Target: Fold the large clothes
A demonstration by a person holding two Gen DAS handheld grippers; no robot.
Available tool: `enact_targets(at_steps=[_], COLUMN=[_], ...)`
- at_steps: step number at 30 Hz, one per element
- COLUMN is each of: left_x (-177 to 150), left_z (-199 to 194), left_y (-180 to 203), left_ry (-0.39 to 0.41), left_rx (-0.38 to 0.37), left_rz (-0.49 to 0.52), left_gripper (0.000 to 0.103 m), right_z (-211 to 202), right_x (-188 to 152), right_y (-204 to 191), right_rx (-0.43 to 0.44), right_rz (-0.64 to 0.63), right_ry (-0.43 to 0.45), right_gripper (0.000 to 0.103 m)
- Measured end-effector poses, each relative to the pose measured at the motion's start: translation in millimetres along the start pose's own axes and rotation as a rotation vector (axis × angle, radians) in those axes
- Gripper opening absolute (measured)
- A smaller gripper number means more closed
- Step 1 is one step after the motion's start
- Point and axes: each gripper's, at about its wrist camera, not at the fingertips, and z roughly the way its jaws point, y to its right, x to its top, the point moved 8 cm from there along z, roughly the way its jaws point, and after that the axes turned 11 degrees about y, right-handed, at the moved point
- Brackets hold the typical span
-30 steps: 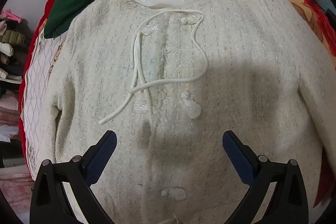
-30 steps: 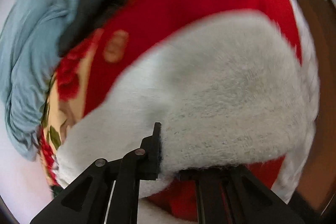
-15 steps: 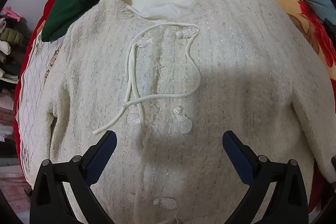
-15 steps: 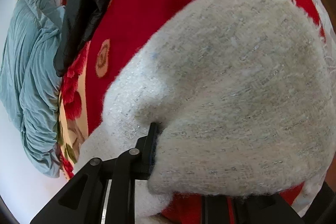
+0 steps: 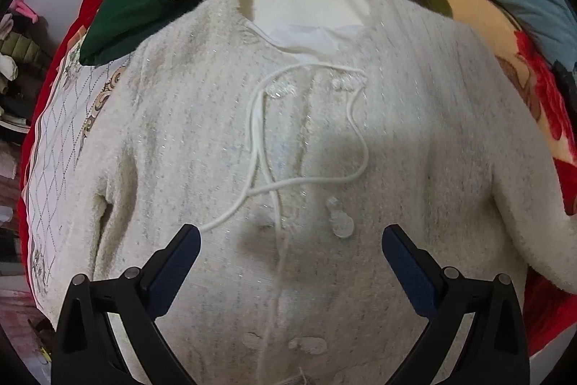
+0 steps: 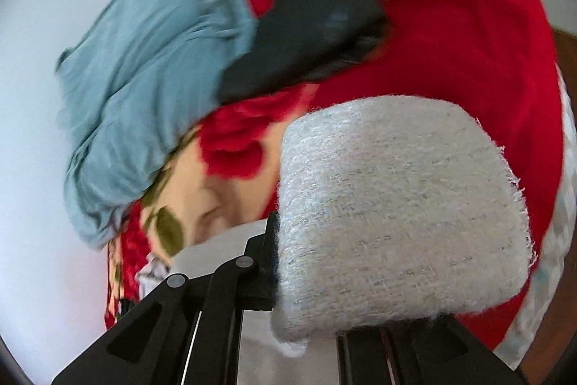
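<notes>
A large cream fuzzy cardigan lies front-up on the bed, neckline at the far side, with a white cord looped over its buttoned front. My left gripper hangs open and empty above the cardigan's lower front. My right gripper is shut on the cardigan's sleeve cuff, which it holds lifted off the bed; the cuff covers the right finger. The same sleeve trails off at the right in the left wrist view.
A red floral blanket covers the bed. A green garment with white stripes and a white quilted cloth lie left of the cardigan. Light blue fabric and a black garment lie beyond the cuff.
My right gripper has lifted and swung the sleeve cuff, so the blue fabric and black garment shifted in its view. My left gripper drifted slightly over the cardigan and stayed open.
</notes>
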Motion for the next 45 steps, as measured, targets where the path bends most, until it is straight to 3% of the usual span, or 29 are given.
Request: enact_targets(at_steps=[3,7,12,17,21,22,24,25,26,27,28,29,31,35,39,42,45], left_x=[2.8,6.6,7.1,-13.0,-50.8,-62.0,-82.5,-91.5,-99.5,-107.7,-115.4,-123.7,-139.3,-165.1,-190.9,-215.5,-245.2], left_z=[-3.2,-5.1,-5.8,4.2,13.4,14.0,13.5,12.7,11.0,8.9,6.5,4.4,1.1,-6.4,-17.7,-23.6,-23.8], left_y=[-10.6,-31.9,-71.7,-144.8,-207.5,-222.3,-247.7,-261.5,-273.1,-284.1,-294.7,-304.6,-319.5,-342.1,-359.8,-371.8,-376.0], left_ry=[0.011,0.017,0.021,-0.004,-0.072,-0.087,-0.114,-0.127,-0.139,-0.149,-0.158,-0.169,-0.192,-0.232,-0.272,-0.328,-0.399], left_rx=[0.0,0.005,0.037,0.137,0.215,0.237,0.272,0.29,0.304,0.317,0.332,0.345,0.359,0.388,0.414,0.407,0.309], left_rz=[-0.016,-0.053,-0.11,-0.197,-0.284,-0.299,-0.32,-0.334,-0.349,-0.366,-0.382,-0.399,-0.432,-0.462,-0.479,-0.535,-0.702], left_gripper=[0.103,0.103,0.103,0.103,0.103,0.103,0.103,0.103,0.103,0.103,0.103,0.103,0.103,0.103,0.103,0.103,0.103], right_z=[-6.0,-10.0,-2.7,7.8,20.7,30.1,37.7,36.3,28.1,19.5,4.4,-6.7,-30.8,-75.6,-97.0,-97.4,-84.2], right_x=[-11.4,-52.4,-139.6,-268.0,-384.8,-425.6,-481.0,-491.4,-503.8,-511.5,-522.4,-529.4,-545.3,-559.9,-549.6,-531.9,-500.7], right_y=[-45.3,-120.2,-202.3,-260.7,-266.0,-254.8,-224.7,-217.4,-212.2,-211.6,-211.9,-211.1,-207.1,-193.5,-176.6,-175.6,-191.4], right_rx=[0.058,0.145,0.223,0.294,0.291,0.231,0.144,0.128,0.135,0.161,0.209,0.239,0.295,0.445,0.515,0.497,0.453], right_rz=[-0.084,-0.256,-0.513,-0.818,-1.184,-1.313,-1.45,-1.483,-1.534,-1.574,-1.639,-1.686,-1.768,-1.845,-1.948,-1.809,-1.571], right_ry=[-0.011,-0.054,-0.151,-0.264,-0.33,-0.399,-0.554,-0.573,-0.564,-0.551,-0.529,-0.514,-0.507,-0.578,-0.622,-0.736,-0.823], right_gripper=[0.008,0.008,0.008,0.008,0.008,0.009,0.013,0.017,0.028,0.039,0.065,0.082,0.084,0.084,0.084,0.084,0.084])
